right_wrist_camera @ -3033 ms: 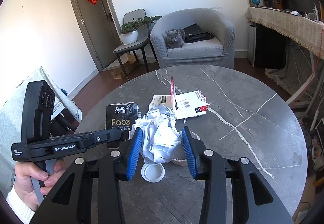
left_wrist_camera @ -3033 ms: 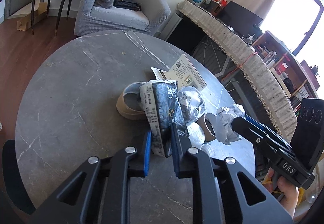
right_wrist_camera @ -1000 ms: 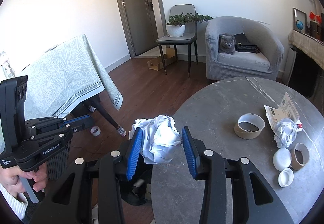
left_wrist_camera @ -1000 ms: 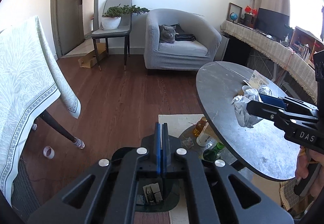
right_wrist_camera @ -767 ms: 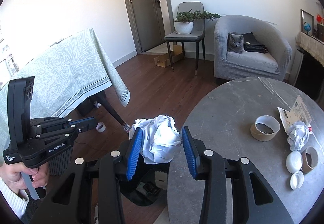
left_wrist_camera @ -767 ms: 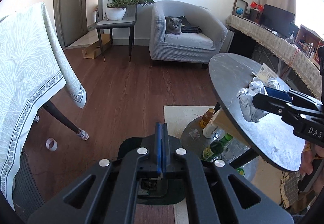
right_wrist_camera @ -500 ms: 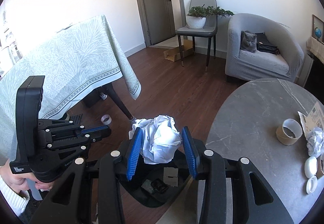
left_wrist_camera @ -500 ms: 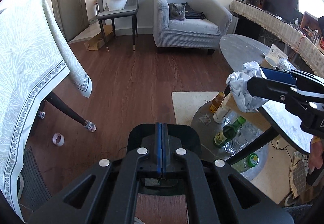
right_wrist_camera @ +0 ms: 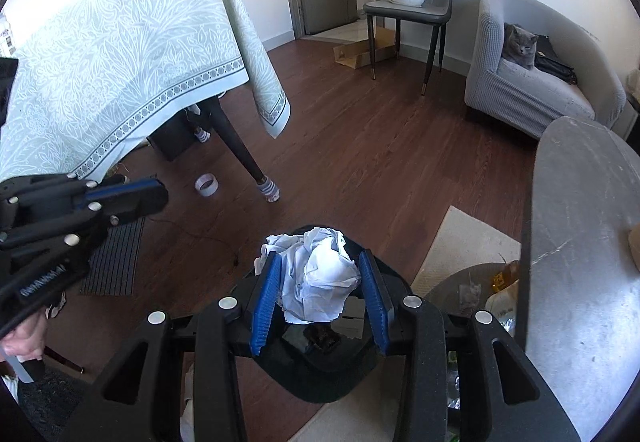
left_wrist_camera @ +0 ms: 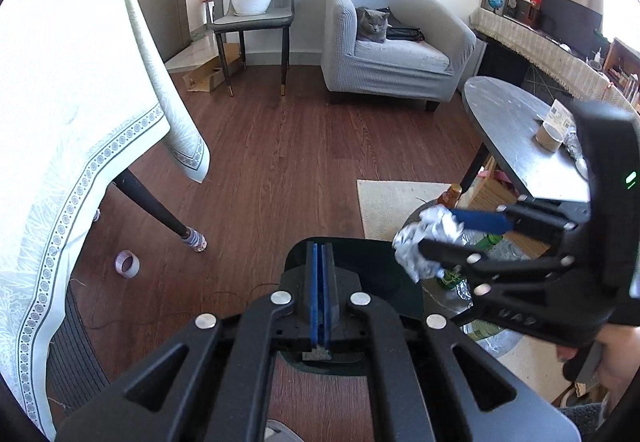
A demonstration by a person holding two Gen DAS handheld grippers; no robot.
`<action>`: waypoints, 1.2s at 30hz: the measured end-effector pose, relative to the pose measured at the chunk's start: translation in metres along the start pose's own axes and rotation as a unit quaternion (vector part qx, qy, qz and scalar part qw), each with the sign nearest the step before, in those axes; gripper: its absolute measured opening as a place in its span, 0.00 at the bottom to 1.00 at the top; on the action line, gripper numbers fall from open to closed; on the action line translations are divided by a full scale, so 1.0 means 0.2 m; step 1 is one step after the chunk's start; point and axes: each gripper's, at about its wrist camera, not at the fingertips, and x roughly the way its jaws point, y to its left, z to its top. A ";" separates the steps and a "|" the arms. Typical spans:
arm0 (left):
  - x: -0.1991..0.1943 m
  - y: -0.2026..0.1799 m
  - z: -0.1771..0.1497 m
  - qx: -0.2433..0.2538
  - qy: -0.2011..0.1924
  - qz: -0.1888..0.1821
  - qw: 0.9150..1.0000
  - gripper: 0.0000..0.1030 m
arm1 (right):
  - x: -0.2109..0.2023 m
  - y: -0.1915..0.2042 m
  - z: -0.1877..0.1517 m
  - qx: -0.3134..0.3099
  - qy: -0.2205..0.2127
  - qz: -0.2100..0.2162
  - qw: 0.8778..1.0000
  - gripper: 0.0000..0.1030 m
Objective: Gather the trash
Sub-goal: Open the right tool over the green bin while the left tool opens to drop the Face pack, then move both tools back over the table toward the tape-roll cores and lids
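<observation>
Right wrist view: right gripper [right_wrist_camera: 320,292] clamps crumpled paper [right_wrist_camera: 320,278] above bin [right_wrist_camera: 320,374]; left gripper [left_wrist_camera: 319,294] closed, empty.

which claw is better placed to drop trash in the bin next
Right. The right claw grips a crumpled paper wad directly above the black bin, while the left claw is shut and empty.

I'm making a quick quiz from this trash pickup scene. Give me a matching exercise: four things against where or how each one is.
Things:
1. crumpled paper
2. left claw
3. grey cat
4. tape roll

States:
A. on the armchair
B. on the wooden floor
C. shut, holding nothing
D. clamped in the right claw

Pairs: 1-D, 2-C, 3-A, 4-B
</observation>
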 end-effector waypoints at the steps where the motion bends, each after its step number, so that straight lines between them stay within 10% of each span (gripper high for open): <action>1: -0.01 0.01 0.00 -0.003 -0.002 0.000 1.000 0.05 | 0.03 0.01 -0.01 0.000 0.008 0.000 1.000 0.39; 8: -0.07 0.07 0.02 -0.024 -0.015 -0.009 1.000 0.07 | 0.30 0.06 -0.09 -0.010 0.082 -0.017 0.996 0.39; 17: -0.16 0.11 0.05 -0.042 -0.045 -0.023 0.998 0.44 | 0.50 0.21 -0.19 -0.074 0.150 -0.033 0.985 0.55; 36: -0.33 0.03 0.16 -0.073 -0.121 -0.029 0.990 0.73 | 0.02 0.13 -0.06 -0.051 0.001 -0.002 0.999 0.66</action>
